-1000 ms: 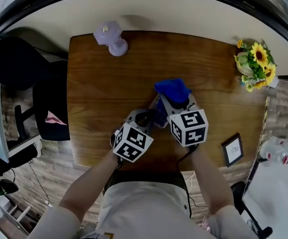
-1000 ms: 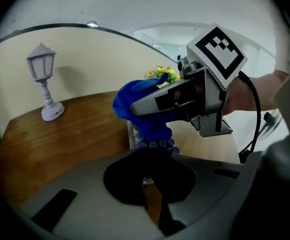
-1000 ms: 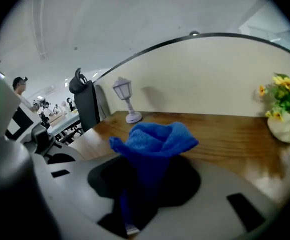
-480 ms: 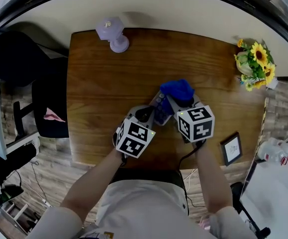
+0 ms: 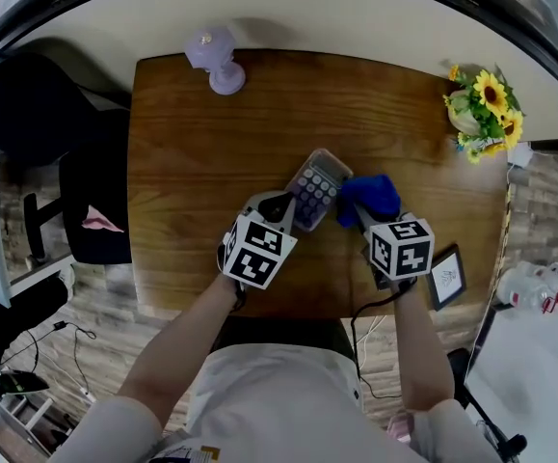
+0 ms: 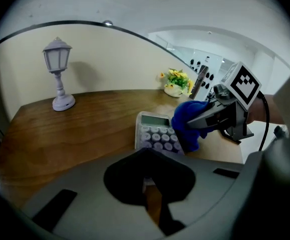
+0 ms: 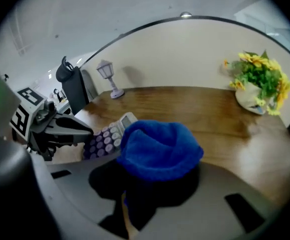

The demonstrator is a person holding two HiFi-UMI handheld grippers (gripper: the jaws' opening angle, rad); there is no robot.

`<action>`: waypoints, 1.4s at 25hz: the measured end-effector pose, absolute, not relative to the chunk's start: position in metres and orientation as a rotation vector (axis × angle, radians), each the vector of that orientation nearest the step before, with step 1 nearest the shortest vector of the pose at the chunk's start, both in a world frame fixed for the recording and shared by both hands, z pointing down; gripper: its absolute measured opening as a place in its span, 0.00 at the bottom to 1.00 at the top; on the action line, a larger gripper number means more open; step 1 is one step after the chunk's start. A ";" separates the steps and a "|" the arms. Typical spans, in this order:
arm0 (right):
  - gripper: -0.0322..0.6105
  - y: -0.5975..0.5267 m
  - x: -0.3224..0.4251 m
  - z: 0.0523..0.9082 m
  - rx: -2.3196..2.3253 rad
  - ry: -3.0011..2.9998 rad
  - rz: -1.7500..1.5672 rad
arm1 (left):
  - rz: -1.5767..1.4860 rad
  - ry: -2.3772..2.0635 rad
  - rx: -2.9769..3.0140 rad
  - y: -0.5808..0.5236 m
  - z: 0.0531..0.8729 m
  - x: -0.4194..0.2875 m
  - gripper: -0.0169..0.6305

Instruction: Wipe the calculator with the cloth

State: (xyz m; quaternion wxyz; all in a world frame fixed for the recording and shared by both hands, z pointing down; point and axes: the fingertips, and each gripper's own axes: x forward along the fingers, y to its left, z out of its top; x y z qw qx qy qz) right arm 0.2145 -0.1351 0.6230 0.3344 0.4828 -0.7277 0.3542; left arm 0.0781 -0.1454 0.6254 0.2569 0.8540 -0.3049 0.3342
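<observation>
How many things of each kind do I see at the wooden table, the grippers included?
Calculator: 1
Blue cloth: 1
Lamp: 1
Flower pot: 1
Small frame: 1
Grippers: 2, the left gripper and the right gripper
Total: 7

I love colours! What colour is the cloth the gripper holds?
Bright blue. The cloth shows best in the right gripper view.

On the wooden counter the calculator lies tilted, its near end at the left gripper, while the right gripper carries the blue cloth just beside its right edge.
</observation>
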 end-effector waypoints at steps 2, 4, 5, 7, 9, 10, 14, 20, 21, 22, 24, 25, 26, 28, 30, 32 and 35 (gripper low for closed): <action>0.25 -0.134 0.214 0.611 1.287 -1.930 0.939 | 0.911 -0.825 2.324 -0.144 0.625 0.078 0.03; 0.25 -0.143 0.202 0.588 1.324 -2.035 0.968 | 0.919 -0.817 2.337 -0.143 0.624 0.078 0.03; 0.25 -0.150 0.194 0.576 1.335 -2.090 0.978 | 0.919 -0.813 2.346 -0.143 0.624 0.079 0.03; 0.25 -0.165 0.174 0.561 1.326 -2.166 0.960 | 0.919 -0.807 2.359 -0.143 0.623 0.079 0.03; 0.25 -0.178 0.153 0.557 1.284 -2.200 0.915 | 0.920 -0.805 2.365 -0.144 0.623 0.080 0.03; 0.25 -0.184 0.143 0.558 1.258 -2.211 0.900 | 0.919 -0.805 2.366 -0.144 0.623 0.080 0.03; 0.25 -0.194 0.112 0.573 1.170 -2.207 0.917 | 0.902 -0.808 2.354 -0.145 0.622 0.080 0.03; 0.24 -0.174 0.107 0.605 1.115 -2.098 0.886 | 0.883 -0.801 2.331 -0.145 0.622 0.078 0.03; 0.24 -0.171 0.110 0.605 1.122 -2.092 0.874 | 0.879 -0.799 2.330 -0.145 0.623 0.078 0.03; 0.24 -0.167 0.113 0.605 1.130 -2.087 0.856 | 0.874 -0.797 2.331 -0.145 0.623 0.077 0.03; 0.24 -0.157 0.121 0.605 1.148 -2.077 0.828 | 0.866 -0.792 2.332 -0.145 0.624 0.076 0.03; 0.24 -0.152 0.126 0.606 1.157 -2.068 0.830 | 0.865 -0.791 2.331 -0.145 0.624 0.076 0.03; 0.24 -0.147 0.132 0.607 1.162 -2.055 0.840 | 0.867 -0.790 2.331 -0.144 0.624 0.076 0.03; 0.24 -0.135 0.144 0.612 1.154 -2.009 0.865 | 0.876 -0.788 2.333 -0.144 0.624 0.076 0.03; 0.24 -0.121 0.156 0.619 1.132 -1.953 0.880 | 0.882 -0.788 2.337 -0.144 0.623 0.076 0.03; 0.23 -0.109 0.168 0.624 1.123 -1.905 0.878 | 0.886 -0.793 2.341 -0.145 0.623 0.076 0.03; 0.23 -0.104 0.184 0.618 1.156 -1.865 0.879 | 0.875 -0.802 2.336 -0.147 0.624 0.076 0.03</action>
